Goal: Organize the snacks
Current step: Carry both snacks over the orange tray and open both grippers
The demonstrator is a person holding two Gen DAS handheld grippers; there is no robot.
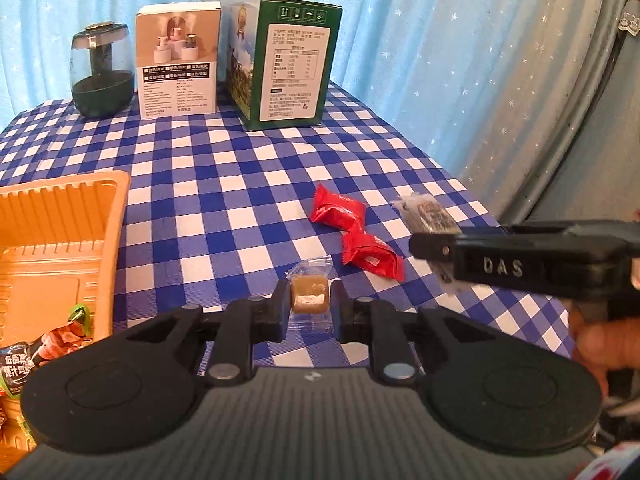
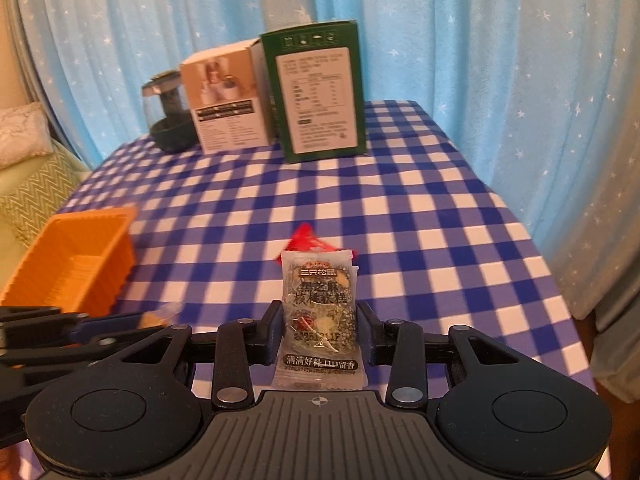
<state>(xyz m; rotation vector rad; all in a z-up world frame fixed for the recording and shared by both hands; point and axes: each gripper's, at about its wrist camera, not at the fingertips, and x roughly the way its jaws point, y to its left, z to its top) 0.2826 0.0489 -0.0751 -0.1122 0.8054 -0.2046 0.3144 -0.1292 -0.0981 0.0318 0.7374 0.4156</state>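
Note:
My left gripper (image 1: 310,300) is shut on a tan candy in a clear wrapper (image 1: 309,295), held just above the checked tablecloth. My right gripper (image 2: 319,320) is shut on a clear sesame-cake packet (image 2: 319,304) and holds it upright; the packet also shows in the left wrist view (image 1: 430,216) at that gripper's tip. Two red-wrapped snacks (image 1: 338,210) (image 1: 372,256) lie on the cloth right of centre; one shows behind the packet in the right wrist view (image 2: 306,238). An orange tray (image 1: 60,248) (image 2: 76,264) sits at the left with a few snack packets (image 1: 44,348) in it.
At the back stand a dark glass jar (image 1: 102,70), a white box (image 1: 178,60) and a green box (image 1: 286,64). The blue starred curtain (image 1: 440,60) hangs behind and right. The table's right edge (image 1: 480,200) drops off close to the red snacks.

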